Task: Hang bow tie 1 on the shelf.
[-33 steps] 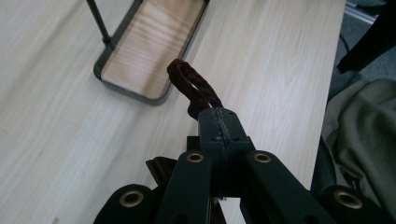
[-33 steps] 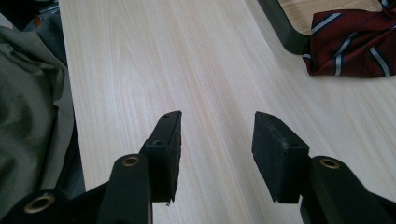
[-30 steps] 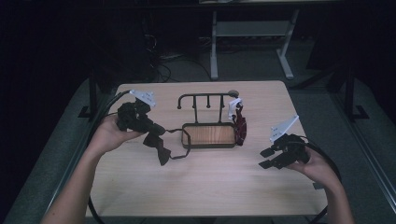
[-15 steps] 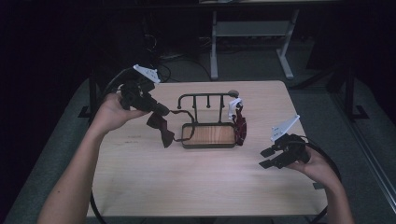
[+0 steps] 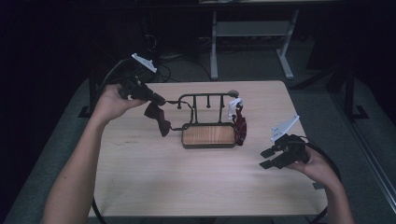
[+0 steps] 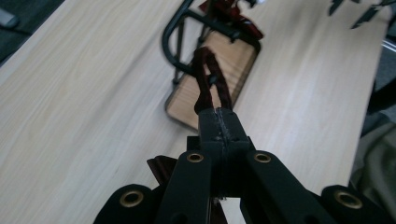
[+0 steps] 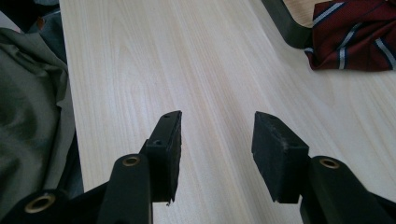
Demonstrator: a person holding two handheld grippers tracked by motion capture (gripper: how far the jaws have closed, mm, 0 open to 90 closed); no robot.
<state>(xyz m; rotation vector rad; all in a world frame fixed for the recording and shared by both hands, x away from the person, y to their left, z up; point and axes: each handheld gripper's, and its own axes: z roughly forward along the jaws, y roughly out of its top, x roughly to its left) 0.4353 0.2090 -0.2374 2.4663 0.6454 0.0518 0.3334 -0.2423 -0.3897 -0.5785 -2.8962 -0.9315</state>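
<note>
Left gripper view: strap [image 6: 212,77] between jaws

Your left gripper [image 6: 218,122] has its jaws pinched tight on a dark red strap [image 6: 211,77], which loops out ahead from the tips. Just past the loop sits a black wire rack [image 6: 173,44] with a wooden base [image 6: 201,91], resting on the light wood table [image 6: 84,93]. Striped dark red fabric [image 6: 236,16] lies at the rack's far end. More dark red fabric [image 6: 161,167] shows under your jaws. Other gripper's tips [image 6: 359,9] sit top right, far off.
</note>
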